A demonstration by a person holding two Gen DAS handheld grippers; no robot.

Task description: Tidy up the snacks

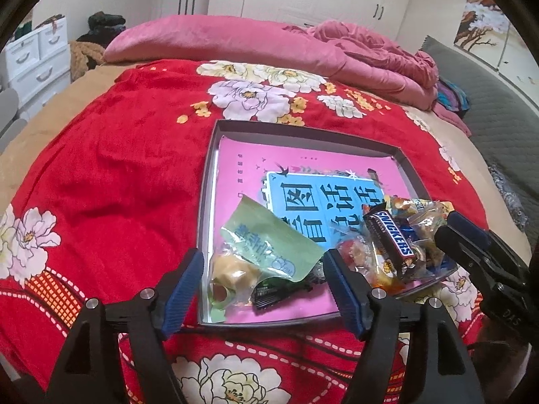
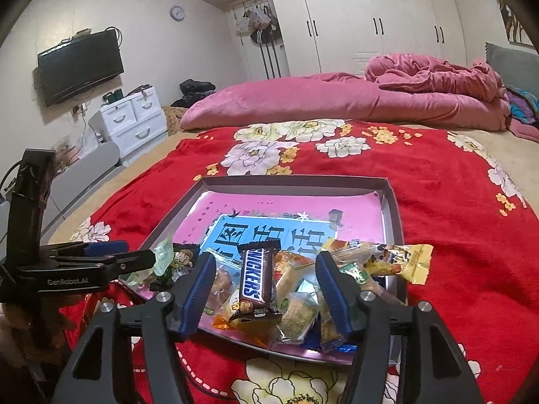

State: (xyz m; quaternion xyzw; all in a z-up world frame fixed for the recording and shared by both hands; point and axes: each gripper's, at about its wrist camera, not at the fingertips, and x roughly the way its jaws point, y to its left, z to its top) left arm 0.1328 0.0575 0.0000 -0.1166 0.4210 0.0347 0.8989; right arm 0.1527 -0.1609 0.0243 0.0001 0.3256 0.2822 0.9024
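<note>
A shallow grey-rimmed tray (image 1: 303, 131) lined with a pink and blue printed sheet lies on the red floral blanket. In its near left corner a green packet (image 1: 269, 245) with a round pastry lies between the fingers of my left gripper (image 1: 262, 256), which is open, its pads clear of the packet. At the near right corner is a pile of several wrapped snacks (image 2: 303, 313) with a Snickers bar (image 2: 257, 279) on top. My right gripper (image 2: 266, 256) straddles the bar, open and not pressing on it. Each gripper shows in the other's view: the right gripper (image 1: 446, 227) and the left gripper (image 2: 141, 252).
The red floral blanket (image 1: 118, 168) covers the bed around the tray. A rumpled pink quilt (image 2: 370, 101) lies across the far side. White drawers (image 2: 134, 124) and a wall television (image 2: 81, 64) stand to the left, white wardrobes (image 2: 370, 17) behind.
</note>
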